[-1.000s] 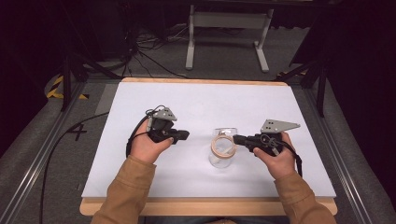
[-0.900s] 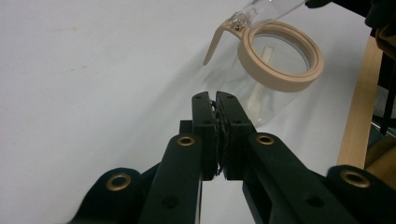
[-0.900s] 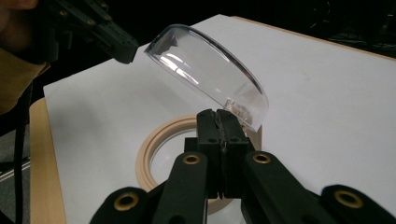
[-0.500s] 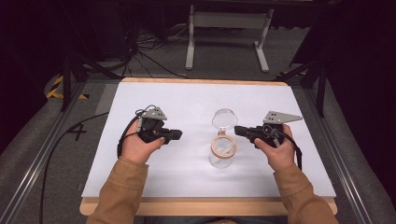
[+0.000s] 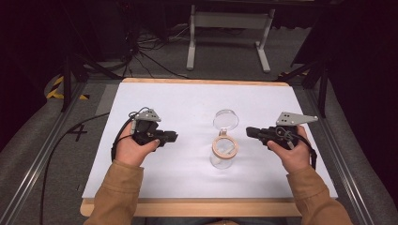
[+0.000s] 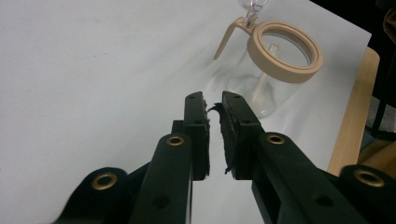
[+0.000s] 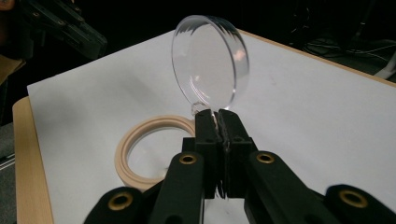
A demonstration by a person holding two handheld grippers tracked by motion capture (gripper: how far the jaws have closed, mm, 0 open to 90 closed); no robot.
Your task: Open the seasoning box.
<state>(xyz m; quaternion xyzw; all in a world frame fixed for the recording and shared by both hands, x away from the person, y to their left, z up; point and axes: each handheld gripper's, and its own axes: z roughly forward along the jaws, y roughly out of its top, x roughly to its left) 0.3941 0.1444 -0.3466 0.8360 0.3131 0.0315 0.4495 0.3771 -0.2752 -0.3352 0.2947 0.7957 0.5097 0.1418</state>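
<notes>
A clear jar (image 5: 224,154) with a tan rim ring (image 6: 285,77) stands near the middle of the white table (image 5: 187,101). Its hinged clear lid (image 5: 226,119) is swung up and open behind the mouth; in the right gripper view the lid (image 7: 210,60) stands upright just past the jaw tips, above the ring (image 7: 135,140). My right gripper (image 5: 248,132) sits right of the jar, shut, jaws pressed together on nothing (image 7: 217,114). My left gripper (image 5: 172,137) rests left of the jar, pointing at it, jaws nearly touching and holding nothing (image 6: 214,100).
The table's wooden front edge (image 5: 187,208) runs along the near side. Behind the table a grey metal stand (image 5: 227,21) and cables (image 5: 141,44) lie on the dark floor. Metal rails (image 5: 42,159) flank the table.
The jar lid has swung from over the mouth to upright and open. My right gripper backed off to the right, away from the lid. My left gripper drew left.
</notes>
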